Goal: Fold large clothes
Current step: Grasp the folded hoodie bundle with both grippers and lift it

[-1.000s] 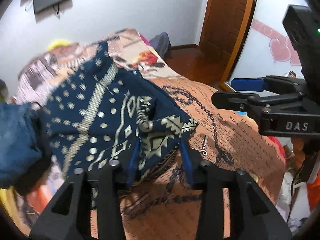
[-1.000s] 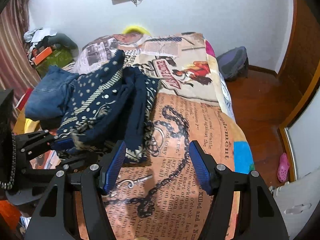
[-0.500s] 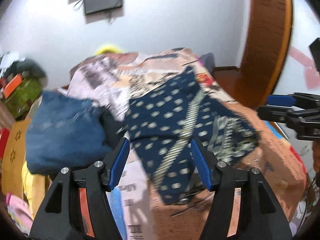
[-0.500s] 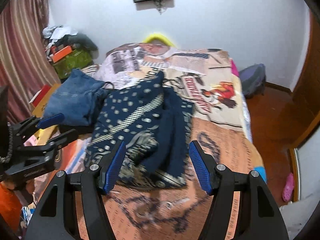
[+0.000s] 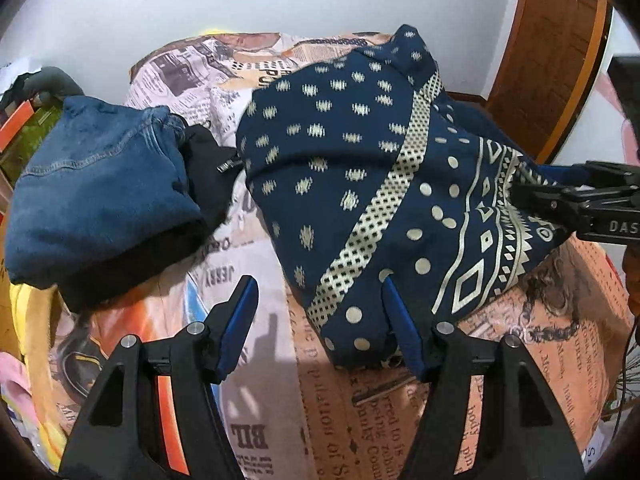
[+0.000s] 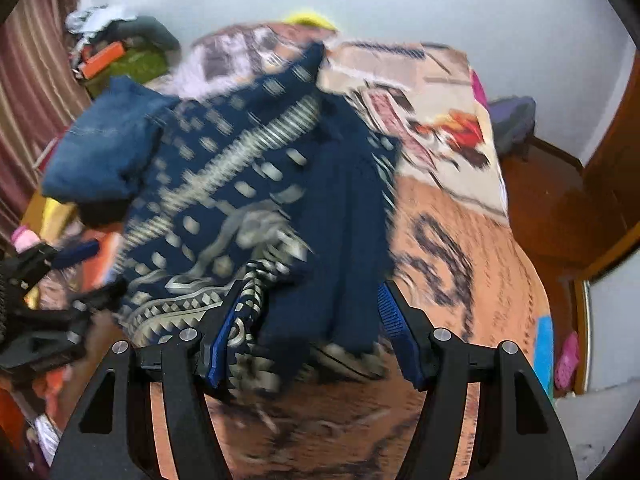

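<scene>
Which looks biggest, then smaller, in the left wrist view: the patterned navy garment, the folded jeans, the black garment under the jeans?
1. Patterned navy garment, clearly largest.
2. Folded jeans.
3. Black garment, smallest as seen, but the jeans partly cover it, so its true size is unsure.

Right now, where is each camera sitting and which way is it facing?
Left wrist: sits on the left gripper, looking down along its open fingers at the patterned navy garment on the bed; the right gripper shows at right.
Right wrist: sits on the right gripper, facing the same garment, blurred; the left gripper shows at left.
Shared: garment, folded jeans, bed.
</scene>
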`<act>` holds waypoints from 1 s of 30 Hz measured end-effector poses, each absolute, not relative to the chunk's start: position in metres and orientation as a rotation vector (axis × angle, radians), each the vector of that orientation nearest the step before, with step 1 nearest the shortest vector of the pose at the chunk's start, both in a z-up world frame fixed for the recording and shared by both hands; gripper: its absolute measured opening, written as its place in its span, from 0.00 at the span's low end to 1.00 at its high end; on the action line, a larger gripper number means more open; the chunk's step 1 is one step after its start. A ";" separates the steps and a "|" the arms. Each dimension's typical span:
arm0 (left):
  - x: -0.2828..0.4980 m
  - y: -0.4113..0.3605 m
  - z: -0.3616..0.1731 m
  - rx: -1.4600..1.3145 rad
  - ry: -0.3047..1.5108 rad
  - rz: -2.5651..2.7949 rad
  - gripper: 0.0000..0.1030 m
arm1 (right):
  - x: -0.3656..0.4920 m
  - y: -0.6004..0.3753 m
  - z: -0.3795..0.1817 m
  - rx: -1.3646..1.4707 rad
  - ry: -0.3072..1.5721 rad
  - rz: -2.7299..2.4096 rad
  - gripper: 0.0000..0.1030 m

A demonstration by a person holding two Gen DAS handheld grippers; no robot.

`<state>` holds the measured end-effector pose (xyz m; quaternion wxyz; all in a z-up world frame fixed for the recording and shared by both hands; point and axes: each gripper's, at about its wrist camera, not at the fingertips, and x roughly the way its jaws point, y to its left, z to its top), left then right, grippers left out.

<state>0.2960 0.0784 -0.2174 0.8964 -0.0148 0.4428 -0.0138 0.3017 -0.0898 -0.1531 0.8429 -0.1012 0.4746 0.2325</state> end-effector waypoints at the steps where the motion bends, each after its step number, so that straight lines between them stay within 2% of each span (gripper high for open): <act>1: 0.294 0.077 -0.221 -0.028 0.922 -0.034 0.62 | 0.302 -0.095 -0.158 -0.210 1.018 0.490 0.60; 9: 0.276 0.075 -0.226 -0.036 0.950 -0.006 0.65 | 0.291 -0.114 -0.162 -0.139 1.039 0.479 0.63; 16: 0.267 0.084 -0.191 -0.012 0.863 0.054 0.65 | 0.283 -0.104 -0.134 -0.201 0.984 0.490 0.65; 22: 0.287 0.120 -0.176 -0.116 0.840 0.120 0.65 | 0.289 -0.073 -0.113 -0.236 0.914 0.573 0.68; 30: 0.324 0.147 -0.198 -0.314 0.910 0.041 0.65 | 0.323 -0.045 -0.143 -0.293 0.964 0.550 0.69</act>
